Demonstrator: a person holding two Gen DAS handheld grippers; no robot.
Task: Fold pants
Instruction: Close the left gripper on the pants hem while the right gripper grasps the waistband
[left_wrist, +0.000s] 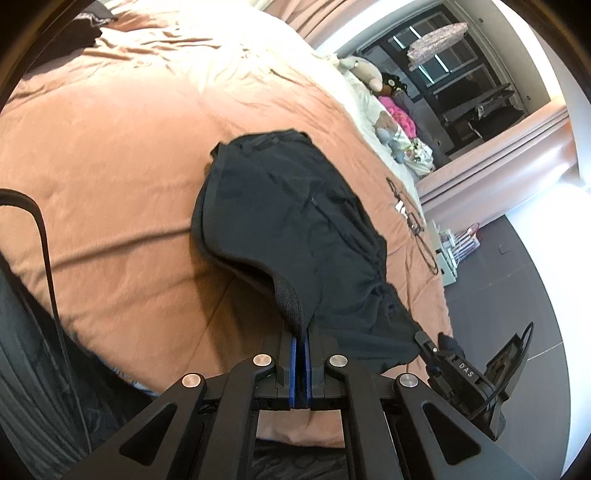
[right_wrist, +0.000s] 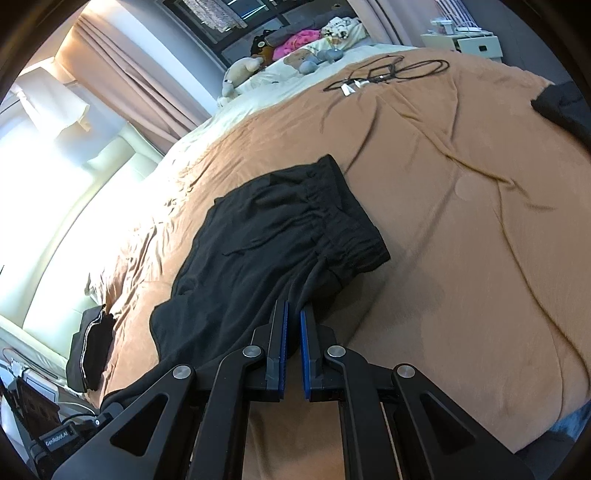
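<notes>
Black pants (left_wrist: 295, 218) of soft, matte knit lie partly folded on the wrinkled rust-brown duvet (left_wrist: 110, 166) of a bed, their near end lifted off the cover by both grippers. The left gripper (left_wrist: 303, 332) has its blue-padded jaws pressed together on a thick ribbed hem at the near edge of the cloth. In the right wrist view the pants (right_wrist: 266, 236) show a gathered elastic waistband with puckered ridges on the right side, and the right gripper (right_wrist: 292, 314) pinches a bunched fold of fabric just below that waistband, its jaws narrow with a slim gap between the blue pads.

Only the right wrist view shows a tangle of thin black cable (right_wrist: 388, 72) lying flat on the duvet (right_wrist: 461, 221) well beyond the pants, plush toys (right_wrist: 295, 55) against the pale pillows, and pleated pink curtains (right_wrist: 122, 74). The left wrist view alone shows the right gripper's body (left_wrist: 461, 369) from the side, gripping the cloth's far corner, and dark grey floor tiles (left_wrist: 517, 277) beside the bed.
</notes>
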